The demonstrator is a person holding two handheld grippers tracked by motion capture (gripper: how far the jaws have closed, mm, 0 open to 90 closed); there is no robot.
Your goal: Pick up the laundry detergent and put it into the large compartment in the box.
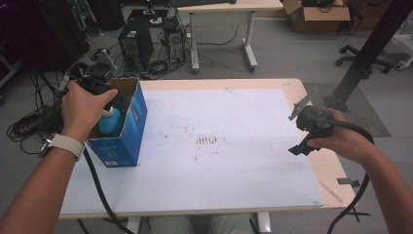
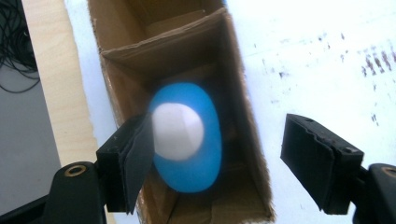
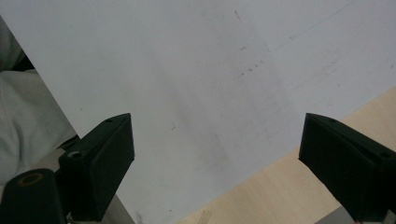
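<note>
Left hand-held gripper (image 2: 212,161) wide open, empty — above blue plastic bottle with white cap (image 2: 187,135) inside open blue cardboard box (image 1: 127,127) | right hand-held gripper (image 3: 219,163) open, idle | risk: jaw snags box wall, tipping it

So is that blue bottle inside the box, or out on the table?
Inside. The blue bottle stands in the open blue box, cardboard walls around it, white cap up; the left gripper hovers open above.
</note>
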